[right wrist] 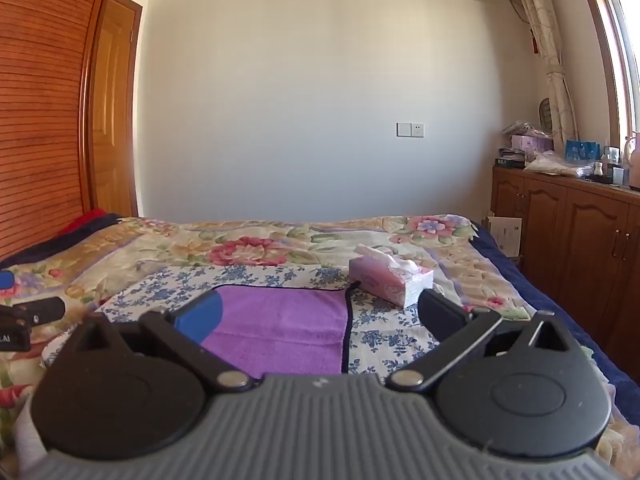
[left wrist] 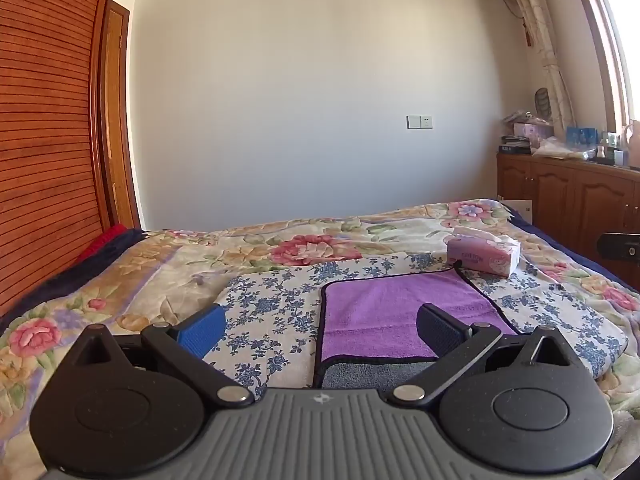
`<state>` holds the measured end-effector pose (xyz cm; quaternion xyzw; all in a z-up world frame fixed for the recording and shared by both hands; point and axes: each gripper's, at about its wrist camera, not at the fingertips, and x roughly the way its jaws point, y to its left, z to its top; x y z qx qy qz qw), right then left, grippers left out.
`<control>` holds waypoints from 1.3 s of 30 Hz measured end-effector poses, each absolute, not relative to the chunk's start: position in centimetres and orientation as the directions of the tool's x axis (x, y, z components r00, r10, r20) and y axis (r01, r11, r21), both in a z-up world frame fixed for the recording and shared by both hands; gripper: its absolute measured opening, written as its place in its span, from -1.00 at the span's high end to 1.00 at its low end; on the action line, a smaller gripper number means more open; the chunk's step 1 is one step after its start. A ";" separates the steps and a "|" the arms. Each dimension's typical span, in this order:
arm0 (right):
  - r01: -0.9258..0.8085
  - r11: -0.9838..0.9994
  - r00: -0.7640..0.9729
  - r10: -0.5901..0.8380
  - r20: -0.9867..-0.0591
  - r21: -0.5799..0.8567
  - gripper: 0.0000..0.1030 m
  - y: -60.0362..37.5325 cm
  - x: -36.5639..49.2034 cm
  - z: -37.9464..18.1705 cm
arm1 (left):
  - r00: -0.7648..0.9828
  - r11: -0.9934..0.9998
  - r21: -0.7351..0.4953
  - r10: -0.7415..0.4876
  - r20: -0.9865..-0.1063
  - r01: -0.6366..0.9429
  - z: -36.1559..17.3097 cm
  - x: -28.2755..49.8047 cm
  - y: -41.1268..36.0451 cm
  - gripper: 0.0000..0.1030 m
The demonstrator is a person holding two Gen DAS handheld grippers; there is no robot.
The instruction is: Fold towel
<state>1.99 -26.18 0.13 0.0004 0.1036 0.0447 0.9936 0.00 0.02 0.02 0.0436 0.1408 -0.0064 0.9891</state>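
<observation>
A purple towel [left wrist: 384, 312] with a dark border lies flat on a blue-flowered cloth [left wrist: 276, 300] on the bed; a grey layer [left wrist: 372, 374] shows at its near edge. My left gripper [left wrist: 320, 330] is open above the towel's near left part, empty. In the right wrist view the towel [right wrist: 280, 328] lies ahead, and my right gripper [right wrist: 320, 320] is open above its near right part, empty. The left gripper's side shows at the left edge of that view [right wrist: 28, 316].
A pink tissue box [left wrist: 484, 254] stands just beyond the towel's far right corner; it also shows in the right wrist view [right wrist: 390, 280]. A floral quilt [left wrist: 160, 260] covers the bed. A wooden cabinet [right wrist: 568, 224] with clutter stands at the right, a wooden headboard [left wrist: 40, 160] at the left.
</observation>
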 end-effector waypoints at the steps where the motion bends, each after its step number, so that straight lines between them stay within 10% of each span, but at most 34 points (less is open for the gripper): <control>1: -0.090 0.996 0.974 0.090 -0.207 0.011 -1.00 -26.2 2.0 0.1 | 0.961 0.996 0.085 -0.001 -0.278 0.026 0.0 0.0 0.0 -1.00; 39: -0.088 0.996 0.973 0.088 -0.211 0.010 -1.00 -26.1 2.0 0.0 | 0.961 0.996 0.090 0.002 -0.277 0.024 0.0 0.0 0.0 -1.00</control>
